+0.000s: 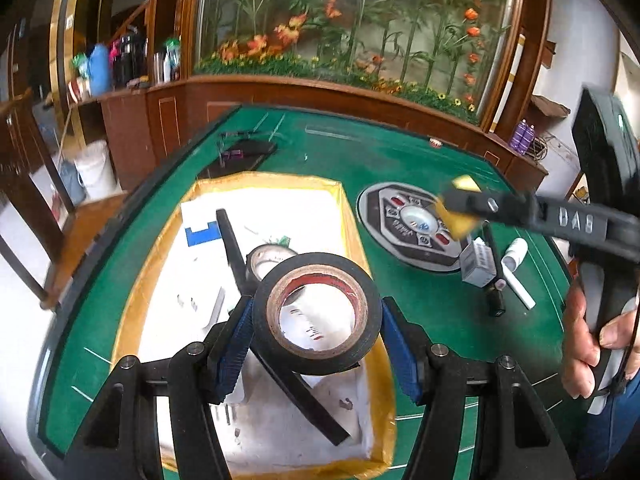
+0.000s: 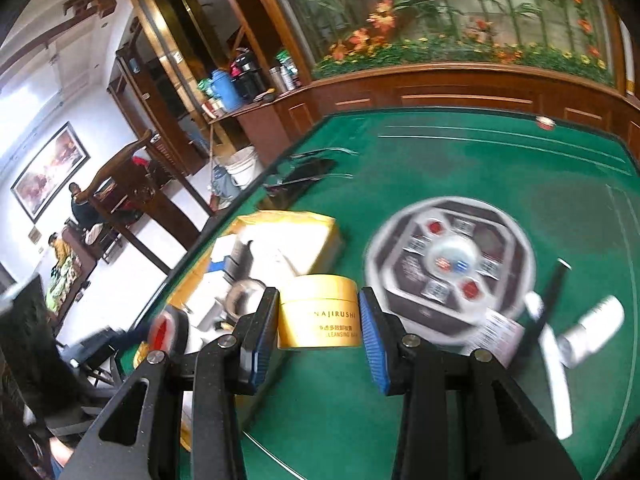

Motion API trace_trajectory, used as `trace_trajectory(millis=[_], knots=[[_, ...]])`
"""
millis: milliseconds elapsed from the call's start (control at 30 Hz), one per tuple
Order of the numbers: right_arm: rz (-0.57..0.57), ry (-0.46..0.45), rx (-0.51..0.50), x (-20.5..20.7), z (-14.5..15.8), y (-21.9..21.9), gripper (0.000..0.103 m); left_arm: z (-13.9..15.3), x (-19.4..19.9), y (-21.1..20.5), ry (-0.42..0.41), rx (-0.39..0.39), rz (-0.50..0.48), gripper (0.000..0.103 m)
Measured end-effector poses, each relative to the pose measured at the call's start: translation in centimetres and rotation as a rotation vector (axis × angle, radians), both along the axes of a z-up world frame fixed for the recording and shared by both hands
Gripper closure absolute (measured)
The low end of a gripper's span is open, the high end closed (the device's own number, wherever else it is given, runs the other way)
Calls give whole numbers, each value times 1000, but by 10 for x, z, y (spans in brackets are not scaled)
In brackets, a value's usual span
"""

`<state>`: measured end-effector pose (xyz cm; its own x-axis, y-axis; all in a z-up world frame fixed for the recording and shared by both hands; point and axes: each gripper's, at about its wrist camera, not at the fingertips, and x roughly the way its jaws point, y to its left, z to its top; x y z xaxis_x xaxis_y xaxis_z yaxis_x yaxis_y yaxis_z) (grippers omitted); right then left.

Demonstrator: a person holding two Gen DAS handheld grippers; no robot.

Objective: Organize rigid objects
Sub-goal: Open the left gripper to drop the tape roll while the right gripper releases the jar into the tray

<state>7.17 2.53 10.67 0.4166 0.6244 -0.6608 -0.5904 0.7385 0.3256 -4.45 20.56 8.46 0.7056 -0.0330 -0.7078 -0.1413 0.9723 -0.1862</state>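
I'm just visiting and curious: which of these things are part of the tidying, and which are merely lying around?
Part of the job:
black tape roll, in left claw
yellow jar, in right claw
yellow-edged box

Lying about:
round dial
white tube
flower display

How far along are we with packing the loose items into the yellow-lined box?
Already in the box: a tape roll, black strip and white cartons. In hand: left gripper holds the black tape roll above it; right gripper holds the yellow jar. Left on the table: small carton, white tube.

Black tape roll point(image 1: 318, 314); yellow jar point(image 2: 319, 311); green table point(image 1: 360, 152).
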Motion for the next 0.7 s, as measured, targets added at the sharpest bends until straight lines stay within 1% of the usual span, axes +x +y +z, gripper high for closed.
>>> trace_trajectory(millis=[133, 200, 367, 400, 467, 533, 600, 700], knots=[[26, 21, -19, 13, -3, 43, 64, -12, 12, 3, 33, -34, -11, 37], [28, 34, -22, 18, -7, 60, 64, -18, 19, 1, 50, -37, -19, 37], [53, 39, -102, 32, -23, 103, 64, -28, 34, -6, 79, -27, -31, 37], [62, 32, -131, 34, -27, 113, 64, -30, 36, -7, 82, -22, -30, 37], [50, 5, -165, 36, -31, 124, 64, -30, 40, -7, 83, -16, -17, 37], [43, -20, -221, 41, -37, 136, 64, -33, 43, -3, 94, -6, 1, 37], [28, -23, -239, 48, -44, 140, 64, -35, 43, -1, 99, -9, -4, 37], [38, -9, -261, 54, -51, 143, 64, -36, 44, -4, 101, 14, -5, 37]])
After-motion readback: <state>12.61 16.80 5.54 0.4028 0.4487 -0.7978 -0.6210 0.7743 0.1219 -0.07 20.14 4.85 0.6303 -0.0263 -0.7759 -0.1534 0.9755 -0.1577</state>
